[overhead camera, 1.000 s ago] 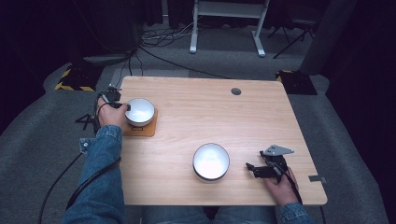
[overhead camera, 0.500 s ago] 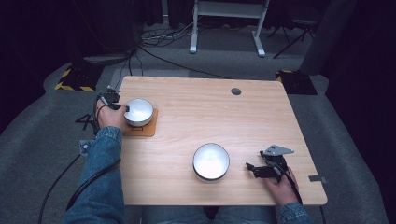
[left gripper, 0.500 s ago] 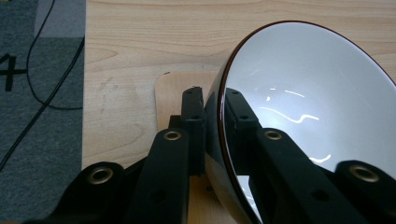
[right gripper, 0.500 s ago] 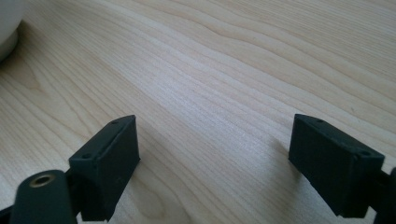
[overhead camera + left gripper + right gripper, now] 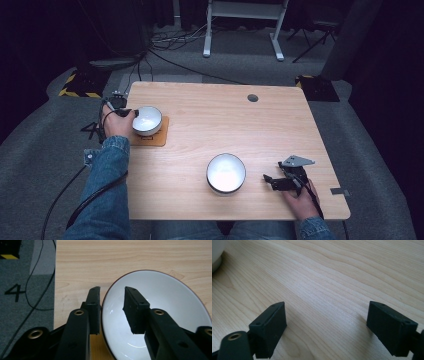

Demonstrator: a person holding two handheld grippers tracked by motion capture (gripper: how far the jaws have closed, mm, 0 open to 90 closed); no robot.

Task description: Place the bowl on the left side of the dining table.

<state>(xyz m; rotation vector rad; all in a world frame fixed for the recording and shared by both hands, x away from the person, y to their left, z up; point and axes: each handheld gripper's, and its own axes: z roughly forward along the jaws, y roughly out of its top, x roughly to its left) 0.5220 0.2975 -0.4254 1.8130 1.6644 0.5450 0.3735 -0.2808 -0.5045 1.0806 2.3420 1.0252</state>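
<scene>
Item: white bowl (image 5: pixel 146 120) on the cork coaster (image 5: pixel 156 138); my left gripper (image 5: pixel 111 293), jaws just parted astride its rim, I lift straight clear without nudging; right gripper (image 5: pixel 272 181) idle, jaws wide.

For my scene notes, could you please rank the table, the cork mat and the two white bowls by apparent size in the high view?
1. table
2. near bowl
3. cork mat and far bowl: too alike, and the bowl hides much of the mat.
</scene>
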